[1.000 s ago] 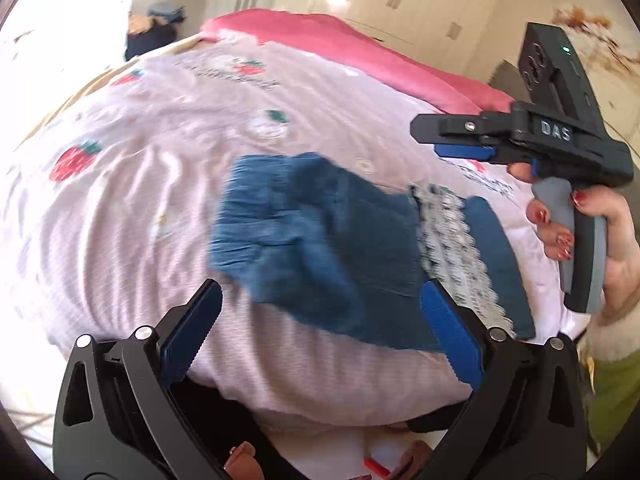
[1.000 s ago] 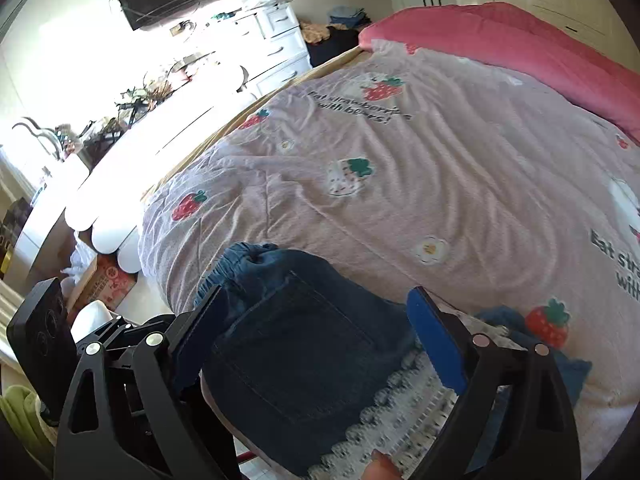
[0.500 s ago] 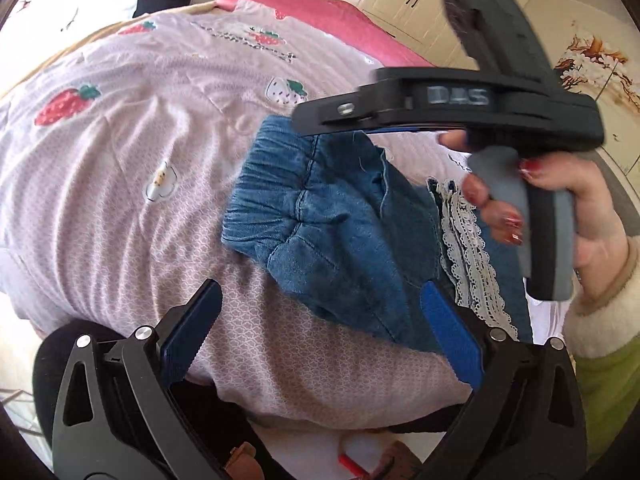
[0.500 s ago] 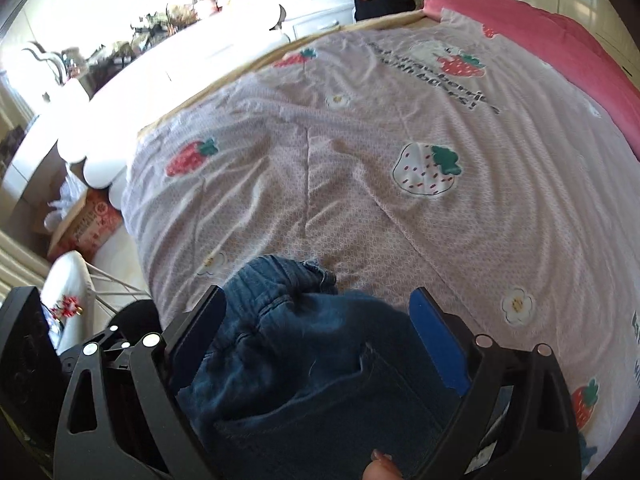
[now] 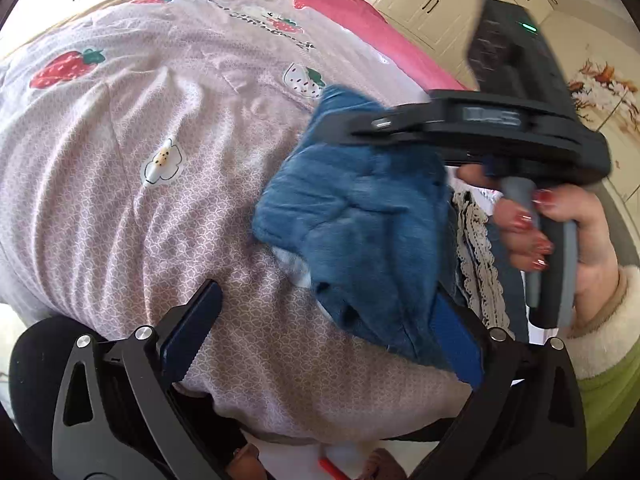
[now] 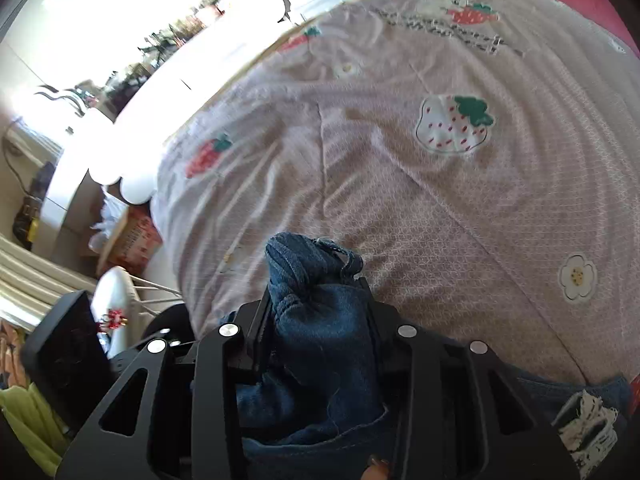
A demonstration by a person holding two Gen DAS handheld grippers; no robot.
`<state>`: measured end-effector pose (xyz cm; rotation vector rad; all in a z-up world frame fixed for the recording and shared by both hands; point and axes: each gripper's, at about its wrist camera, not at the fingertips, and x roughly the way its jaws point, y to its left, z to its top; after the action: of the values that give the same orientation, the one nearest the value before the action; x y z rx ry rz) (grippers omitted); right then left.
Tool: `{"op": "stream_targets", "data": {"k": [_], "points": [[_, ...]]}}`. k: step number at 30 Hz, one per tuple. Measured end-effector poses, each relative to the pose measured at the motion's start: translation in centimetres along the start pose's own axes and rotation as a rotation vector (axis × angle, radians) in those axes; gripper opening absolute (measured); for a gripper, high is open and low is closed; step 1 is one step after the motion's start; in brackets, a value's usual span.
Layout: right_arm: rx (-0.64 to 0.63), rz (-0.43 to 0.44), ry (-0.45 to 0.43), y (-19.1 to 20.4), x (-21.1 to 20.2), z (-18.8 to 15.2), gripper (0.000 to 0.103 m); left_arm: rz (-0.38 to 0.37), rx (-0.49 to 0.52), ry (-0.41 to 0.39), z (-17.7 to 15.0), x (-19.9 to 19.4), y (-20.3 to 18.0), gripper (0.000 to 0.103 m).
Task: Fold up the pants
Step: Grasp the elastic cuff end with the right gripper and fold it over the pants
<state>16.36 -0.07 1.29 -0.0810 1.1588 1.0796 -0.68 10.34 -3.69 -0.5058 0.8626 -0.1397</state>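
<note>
right tongs [image 6: 316, 320] were closing on a bunched fold of the denim pants [image 5: 360, 232], cloth already wedged between the jaws, near the edge of the bed cover [image 5: 120, 160]. left tongs [image 5: 324, 332] hung spread wide and empty, one blue pad brushing the pants' near edge. i judged the trick was a full bite through every layer, then a low, steady carry across toward the lace trim [image 5: 476, 248].

Pants [image 5: 360, 232] lie on the bedspread [image 5: 160, 220]; lace trim [image 5: 476, 248] at their right.
</note>
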Motion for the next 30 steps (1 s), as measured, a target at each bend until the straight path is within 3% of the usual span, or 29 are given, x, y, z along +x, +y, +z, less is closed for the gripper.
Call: {"op": "stream_targets", "data": {"k": [3,9,10,13,17,23,30], "points": [[-0.019,0.040,-0.041,0.3,-2.2,-0.4,0.035,-0.012,0.009,-0.009,0.2,0.1,-0.1,0.093],[-0.018,0.096,-0.090,0.3,-4.9,-1.4,0.035,-0.122,0.015,-0.022,1.4,0.3,-1.1,0.093],[-0.020,0.089,-0.096,0.2,-5.3,-1.6,0.035,-0.154,0.015,-0.017,1.5,0.5,-1.3,0.087],[-0.026,0.073,-0.106,0.0,-6.1,-1.9,0.035,-0.219,0.021,-0.009,1.9,0.8,-2.4,0.048],[-0.022,0.046,-0.140,-1.0,-8.2,-3.0,0.035,-0.209,0.092,-0.028,2.4,0.6,-4.8,0.034],[0.000,-0.002,-0.188,-3.5,-11.9,-5.4,0.035,-0.191,0.233,-0.042,2.2,0.0,-9.5,0.033],[0.069,-0.037,-0.220,-7.3,-14.8,-9.5,0.038,-0.196,0.341,0.021,1.0,2.2,-14.9,0.033]]}}
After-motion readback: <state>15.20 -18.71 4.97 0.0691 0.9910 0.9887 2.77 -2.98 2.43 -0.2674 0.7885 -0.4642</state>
